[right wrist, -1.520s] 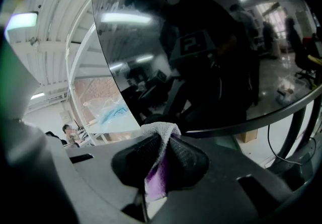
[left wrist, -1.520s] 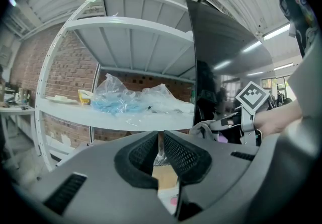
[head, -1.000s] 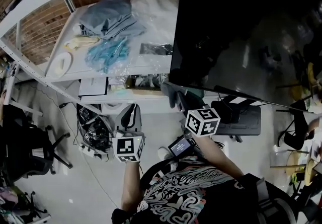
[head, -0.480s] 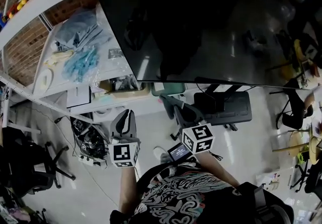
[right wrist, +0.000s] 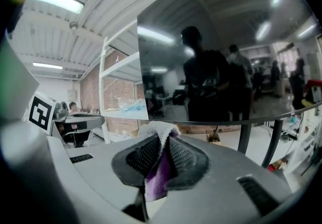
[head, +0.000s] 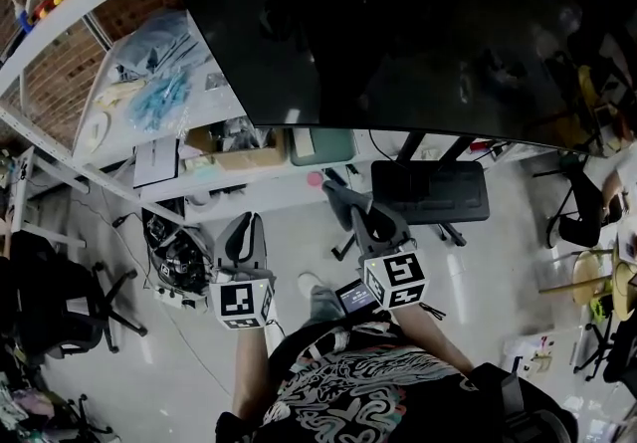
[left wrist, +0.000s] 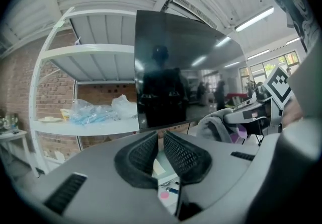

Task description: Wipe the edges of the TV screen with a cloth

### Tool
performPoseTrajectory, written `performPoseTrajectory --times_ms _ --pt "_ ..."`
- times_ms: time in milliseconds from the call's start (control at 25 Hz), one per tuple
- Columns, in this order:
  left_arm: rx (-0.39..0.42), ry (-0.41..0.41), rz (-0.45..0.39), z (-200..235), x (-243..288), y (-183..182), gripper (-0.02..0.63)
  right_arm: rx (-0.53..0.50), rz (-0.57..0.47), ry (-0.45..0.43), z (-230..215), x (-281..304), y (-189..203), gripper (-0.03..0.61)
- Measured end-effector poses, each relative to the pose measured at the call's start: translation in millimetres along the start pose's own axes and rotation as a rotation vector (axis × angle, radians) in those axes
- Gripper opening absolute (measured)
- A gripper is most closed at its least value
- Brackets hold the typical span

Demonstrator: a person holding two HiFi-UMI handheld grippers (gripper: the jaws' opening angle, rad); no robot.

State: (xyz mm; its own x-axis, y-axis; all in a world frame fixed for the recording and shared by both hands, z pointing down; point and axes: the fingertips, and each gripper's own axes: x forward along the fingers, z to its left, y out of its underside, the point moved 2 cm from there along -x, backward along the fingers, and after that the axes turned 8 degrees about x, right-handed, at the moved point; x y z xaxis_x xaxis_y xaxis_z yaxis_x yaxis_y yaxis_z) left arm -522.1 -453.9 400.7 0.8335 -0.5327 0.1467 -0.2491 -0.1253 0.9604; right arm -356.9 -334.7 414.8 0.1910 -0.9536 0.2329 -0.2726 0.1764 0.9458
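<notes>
The black TV screen (head: 418, 23) fills the top of the head view, and its lower edge runs above both grippers. My right gripper (head: 345, 202) is shut on a cloth (head: 335, 194) and hangs below that edge without touching it. In the right gripper view the cloth (right wrist: 157, 170) is purple low down and white at the top, pinched in the right gripper (right wrist: 162, 140), with the screen (right wrist: 226, 57) ahead. My left gripper (head: 245, 221) is lower left. Its jaws (left wrist: 160, 136) stand nearly together and hold nothing, and the screen (left wrist: 176, 67) is beyond them.
A white shelf (head: 109, 122) at the left carries plastic bags (head: 159, 98) and a cardboard box (head: 239, 147). The TV stand's dark base (head: 428, 190) sits on the floor to the right. A tangle of cables (head: 179, 262) and an office chair (head: 60, 302) are at the left.
The right gripper with the cloth has come down from the screen's lower left corner. The left gripper has dropped a little. The screen now fills more of the view.
</notes>
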Motion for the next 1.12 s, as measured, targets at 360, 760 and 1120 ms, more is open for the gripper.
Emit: performPoseTrajectory --times_ms 360,760,1120 --pt "0.055 -0.022 -0.017 -29.7 -57.6 -11.2 0.046 -0.045 -0.039 -0.001 4.8 -64.8 2.1 0.064" --pt "0.051 0.007 -0.049 -36.6 -77.5 -19.0 0.046 -0.044 -0.072 0.024 19.4 -94.1 -3.0 0.064" --pt "0.053 0.067 -0.045 -29.2 -74.4 -20.9 0.046 -0.039 -0.053 0.046 30.3 -85.4 -8.7 0.064"
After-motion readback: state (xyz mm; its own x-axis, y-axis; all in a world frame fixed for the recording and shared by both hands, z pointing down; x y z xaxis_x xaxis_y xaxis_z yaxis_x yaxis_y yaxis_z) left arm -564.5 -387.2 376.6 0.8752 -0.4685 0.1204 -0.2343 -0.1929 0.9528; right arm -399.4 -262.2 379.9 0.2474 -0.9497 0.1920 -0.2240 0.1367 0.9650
